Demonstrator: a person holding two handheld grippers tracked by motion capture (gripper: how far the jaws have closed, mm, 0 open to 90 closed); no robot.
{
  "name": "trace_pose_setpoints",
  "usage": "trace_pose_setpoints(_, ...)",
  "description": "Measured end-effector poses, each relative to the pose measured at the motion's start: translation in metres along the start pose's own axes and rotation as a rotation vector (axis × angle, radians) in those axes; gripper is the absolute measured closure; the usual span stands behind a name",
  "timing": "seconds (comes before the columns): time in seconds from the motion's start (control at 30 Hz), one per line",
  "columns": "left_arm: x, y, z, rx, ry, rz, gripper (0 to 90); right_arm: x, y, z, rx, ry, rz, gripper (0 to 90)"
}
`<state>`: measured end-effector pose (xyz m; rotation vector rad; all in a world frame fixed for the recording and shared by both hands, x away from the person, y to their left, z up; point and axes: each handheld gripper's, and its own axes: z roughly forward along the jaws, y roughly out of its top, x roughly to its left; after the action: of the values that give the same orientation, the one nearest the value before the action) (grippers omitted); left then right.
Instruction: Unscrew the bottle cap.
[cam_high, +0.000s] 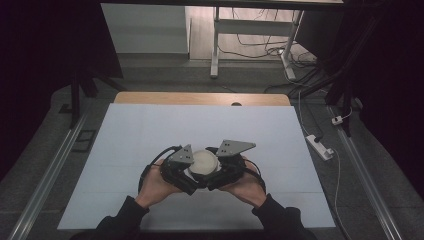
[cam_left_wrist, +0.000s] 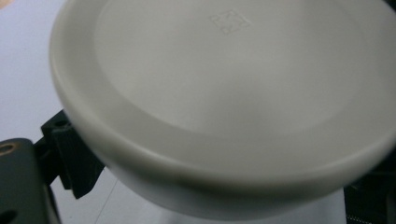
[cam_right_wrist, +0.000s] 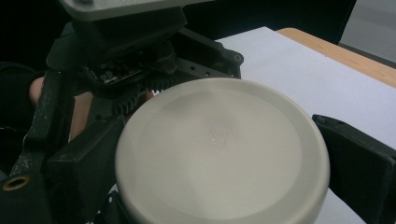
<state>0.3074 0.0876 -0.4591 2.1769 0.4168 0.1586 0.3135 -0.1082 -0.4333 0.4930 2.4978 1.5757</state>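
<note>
A round off-white container with a flat lid (cam_high: 205, 161) is held just above the white table sheet (cam_high: 150, 125), near its front middle. My left gripper (cam_high: 191, 173) comes in from the left and my right gripper (cam_high: 218, 171) from the right, meeting at the container. In the right gripper view the lid (cam_right_wrist: 215, 140) sits between the two black jaws, which press its sides. In the left gripper view the lid (cam_left_wrist: 243, 74) looms very close, and a black fingertip (cam_left_wrist: 70, 158) touches the container's body below the rim.
The white sheet covers a wooden table (cam_high: 200, 98). Beyond the far edge stand a desk frame (cam_high: 216, 45) and loose cables on the floor. A power strip (cam_high: 320, 146) lies on the floor at the right.
</note>
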Motion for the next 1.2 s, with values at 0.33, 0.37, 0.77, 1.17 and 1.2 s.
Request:
trace_pose_setpoints(0.33, 0.003, 0.000, -0.003, 0.001, -0.087, 0.043, 7.4, -0.001, 0.001, -0.004, 0.006, 0.069, -0.029, 7.7)
trace_pose_setpoints(0.37, 0.003, 0.000, -0.003, 0.001, -0.099, 0.050, 7.4, -0.002, 0.001, -0.004, 0.006, 0.086, -0.033, 7.7)
trace_pose_setpoints(0.77, -0.003, 0.001, 0.000, 0.028, -0.231, 0.146, 7.4, -0.017, -0.005, -0.008, 0.005, 0.393, -0.117, 7.5)
trace_pose_setpoints(1.17, 0.003, -0.003, -0.002, 0.014, -0.124, 0.086, 7.3, -0.013, 0.002, -0.015, -0.053, 0.190, -0.111, 0.0)
trace_pose_setpoints(1.2, 0.004, -0.004, -0.003, 0.013, -0.111, 0.076, 7.3, -0.013, 0.003, -0.016, -0.053, 0.165, -0.092, 0.0)
